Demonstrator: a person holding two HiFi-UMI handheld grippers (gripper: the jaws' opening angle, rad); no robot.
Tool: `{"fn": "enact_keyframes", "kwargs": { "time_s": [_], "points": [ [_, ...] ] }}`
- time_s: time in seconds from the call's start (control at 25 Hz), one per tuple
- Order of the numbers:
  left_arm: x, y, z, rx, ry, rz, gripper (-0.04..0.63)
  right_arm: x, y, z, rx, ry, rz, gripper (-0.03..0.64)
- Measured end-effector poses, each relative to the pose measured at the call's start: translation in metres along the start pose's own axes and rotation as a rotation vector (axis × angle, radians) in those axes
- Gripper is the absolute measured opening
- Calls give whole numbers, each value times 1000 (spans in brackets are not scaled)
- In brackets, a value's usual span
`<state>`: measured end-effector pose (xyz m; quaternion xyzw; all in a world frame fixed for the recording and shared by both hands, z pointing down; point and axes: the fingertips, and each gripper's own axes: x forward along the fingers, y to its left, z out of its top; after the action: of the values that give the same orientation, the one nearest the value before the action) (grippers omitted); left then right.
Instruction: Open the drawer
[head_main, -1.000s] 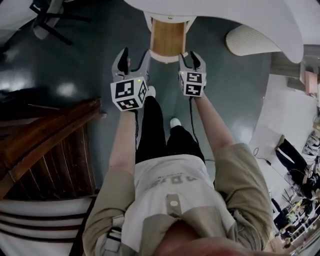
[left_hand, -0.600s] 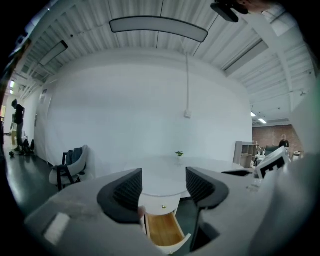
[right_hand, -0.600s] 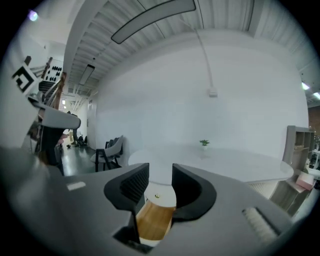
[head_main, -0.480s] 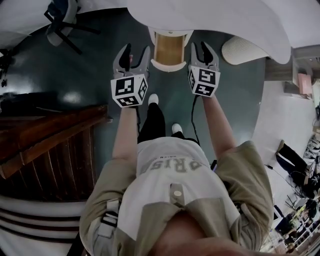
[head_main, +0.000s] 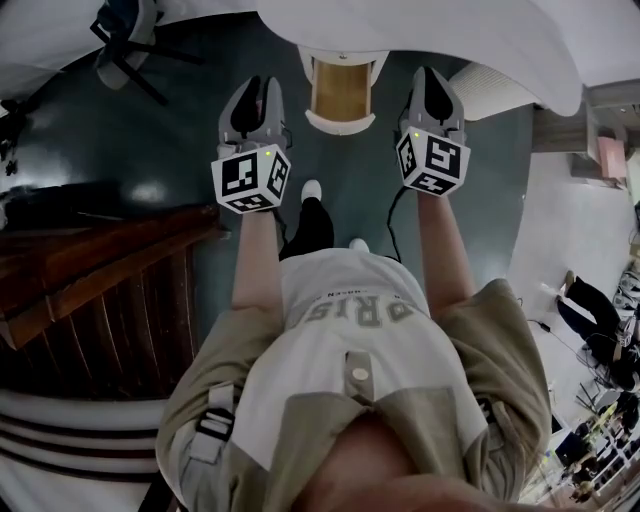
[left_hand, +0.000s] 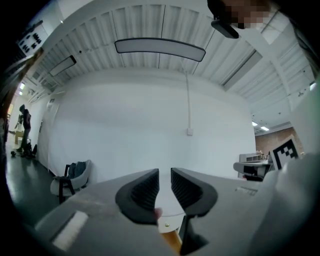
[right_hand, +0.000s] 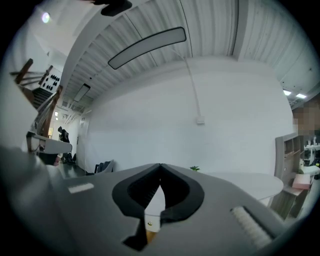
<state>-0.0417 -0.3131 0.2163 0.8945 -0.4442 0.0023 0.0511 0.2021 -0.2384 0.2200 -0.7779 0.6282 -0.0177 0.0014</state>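
The drawer unit (head_main: 340, 90) is a small white cabinet with a wooden front, standing on the floor under the white table's edge, straight ahead between my two grippers. My left gripper (head_main: 252, 88) is held up level to its left. Its jaws have just been closing and now stand a narrow gap apart (left_hand: 165, 176) with nothing between them. My right gripper (head_main: 432, 78) is held up to the cabinet's right with its fingertips touching (right_hand: 160, 168) and holding nothing. Both gripper views show the cabinet's wood and a small brass knob (left_hand: 166, 226) low down behind the jaws.
A big white table (head_main: 450, 30) overhangs the cabinet. A dark wooden staircase (head_main: 90, 280) fills the left side. A chair (head_main: 130, 40) stands at the far left and a ribbed white seat (head_main: 490, 85) at the right. My own legs and feet (head_main: 312, 190) are below the grippers.
Both grippers have risen, moving up the head view to either side of the cabinet. The left jaws went from wide open to a narrow gap, and the right jaws closed fully.
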Motion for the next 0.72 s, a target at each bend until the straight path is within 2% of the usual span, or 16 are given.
{"fn": "enact_keyframes", "kwargs": {
  "time_s": [0.12,0.52,0.72],
  "points": [
    [-2,0,2,9,-5,-1,9,-5,-1,4,-21,4,6,5],
    [13,2,13,48,-20,-22,8,-1,8,11,-63,7,27,5],
    [22,-9,14,32,-30,-56,8,-1,11,14,-78,-13,38,5]
  ]
}}
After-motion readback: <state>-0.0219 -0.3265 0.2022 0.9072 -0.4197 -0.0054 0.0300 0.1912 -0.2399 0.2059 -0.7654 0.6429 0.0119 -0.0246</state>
